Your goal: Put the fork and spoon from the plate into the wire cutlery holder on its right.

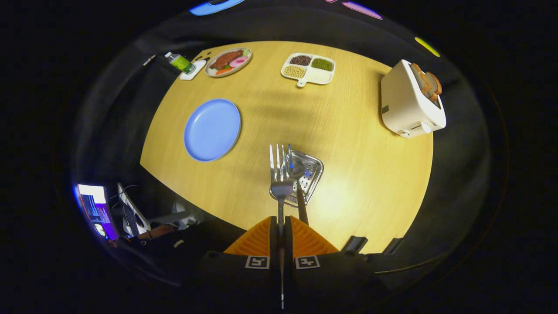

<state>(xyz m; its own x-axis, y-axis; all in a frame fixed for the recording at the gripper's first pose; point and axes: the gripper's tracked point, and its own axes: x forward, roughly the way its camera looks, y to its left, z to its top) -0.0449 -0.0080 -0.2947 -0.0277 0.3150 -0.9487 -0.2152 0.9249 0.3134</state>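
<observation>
The gripper (281,226) has its fingers closed tight on the thin metal handle of the shiny silver fork (280,174), both fingers pressing it, tines pointing away. Just ahead of the fingers and beneath the fork's head sits the square silver wire cutlery holder (310,176) on the round pale wooden desk (362,174). The silver spoon (298,174) is already standing in that holder, bowl up, its dark handle slanting down just beside the fork's handle. Off to the left of the holder, the round blue plate (212,129) lies flat on the desk. Beyond, at the far side, there's an oval plate of food (228,62), a small green bottle (180,62) on a white coaster, and a white divided tray of beans and grains (308,68). To the right stands a white toaster (409,102) with bread slices poking out of its top.
</observation>
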